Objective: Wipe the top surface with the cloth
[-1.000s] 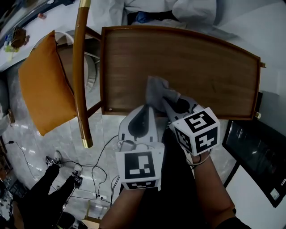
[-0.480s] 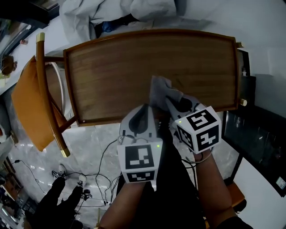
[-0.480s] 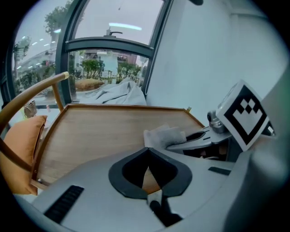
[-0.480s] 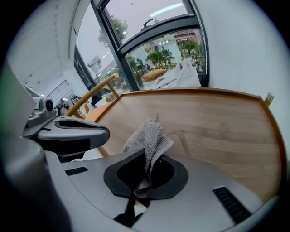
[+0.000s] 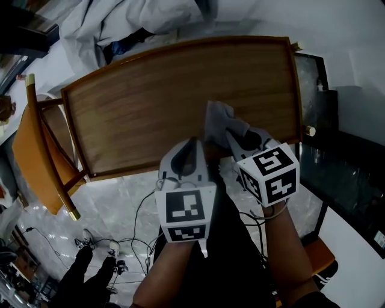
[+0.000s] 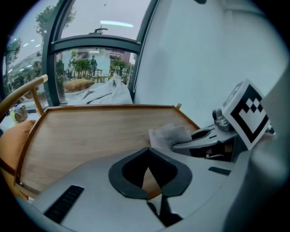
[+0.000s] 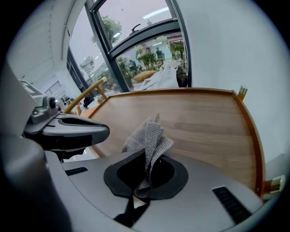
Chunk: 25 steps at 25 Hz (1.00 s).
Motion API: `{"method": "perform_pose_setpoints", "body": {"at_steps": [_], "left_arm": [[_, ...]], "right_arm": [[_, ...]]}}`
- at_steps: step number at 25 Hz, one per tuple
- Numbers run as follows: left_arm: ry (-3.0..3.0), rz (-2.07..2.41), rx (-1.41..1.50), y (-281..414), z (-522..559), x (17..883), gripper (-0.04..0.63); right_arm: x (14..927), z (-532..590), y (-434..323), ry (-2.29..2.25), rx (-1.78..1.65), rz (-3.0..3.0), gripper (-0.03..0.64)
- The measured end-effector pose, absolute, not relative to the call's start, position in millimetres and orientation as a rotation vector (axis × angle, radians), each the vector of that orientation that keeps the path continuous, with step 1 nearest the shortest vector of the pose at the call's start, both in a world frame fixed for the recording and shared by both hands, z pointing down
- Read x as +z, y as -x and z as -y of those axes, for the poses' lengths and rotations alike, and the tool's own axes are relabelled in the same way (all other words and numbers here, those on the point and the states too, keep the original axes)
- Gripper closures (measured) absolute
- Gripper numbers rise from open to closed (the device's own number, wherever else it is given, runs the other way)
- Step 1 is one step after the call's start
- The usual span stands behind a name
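Note:
A wooden table top point(image 5: 144, 108) with a raised rim fills the middle of the head view. A grey cloth point(image 5: 215, 119) hangs over its near edge, pinched in my right gripper point(image 5: 228, 135), which is shut on it. In the right gripper view the cloth point(image 7: 150, 135) stands up crumpled out of the right gripper point(image 7: 147, 157), with bare wood point(image 7: 204, 122) beyond. My left gripper point(image 5: 192, 144) hovers just left of the cloth at the near rim. Its jaws meet at the tips with nothing in them. The left gripper view shows the left gripper point(image 6: 148, 152) above the table point(image 6: 86, 131), with the cloth point(image 6: 170, 134) to the right.
A wooden chair with an orange cushion point(image 5: 30, 156) stands at the table's left end. White fabric point(image 5: 132, 18) lies heaped beyond the far edge. A dark glass-topped unit point(image 5: 343, 162) sits to the right. Cables point(image 5: 126, 240) trail on the marble floor below.
The head view has swung, so the table and chair now sit further left and turned in the picture. Both grippers stay at the near rim, the right one still holding the cloth.

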<state>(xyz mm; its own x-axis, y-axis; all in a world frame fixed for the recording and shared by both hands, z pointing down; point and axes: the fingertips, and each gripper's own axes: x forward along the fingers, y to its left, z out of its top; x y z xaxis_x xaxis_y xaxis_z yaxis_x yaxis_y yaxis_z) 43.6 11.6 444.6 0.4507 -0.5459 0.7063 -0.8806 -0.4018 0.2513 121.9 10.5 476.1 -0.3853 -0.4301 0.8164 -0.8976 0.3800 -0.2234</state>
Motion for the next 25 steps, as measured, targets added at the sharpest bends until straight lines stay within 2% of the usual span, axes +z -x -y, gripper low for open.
{"method": "perform_pose_setpoints", "body": {"at_steps": [16, 25], "left_arm": [[-2.169, 1.079, 0.714, -138, -10, 444, 0.584], [-2.216, 1.010, 0.710, -176, -12, 436, 0.584]], "right_arm": [[469, -14, -238, -1.298, 0.839, 1.840, 0.589], [458, -28, -273, -1.341, 0.793, 1.762, 0.589]]}}
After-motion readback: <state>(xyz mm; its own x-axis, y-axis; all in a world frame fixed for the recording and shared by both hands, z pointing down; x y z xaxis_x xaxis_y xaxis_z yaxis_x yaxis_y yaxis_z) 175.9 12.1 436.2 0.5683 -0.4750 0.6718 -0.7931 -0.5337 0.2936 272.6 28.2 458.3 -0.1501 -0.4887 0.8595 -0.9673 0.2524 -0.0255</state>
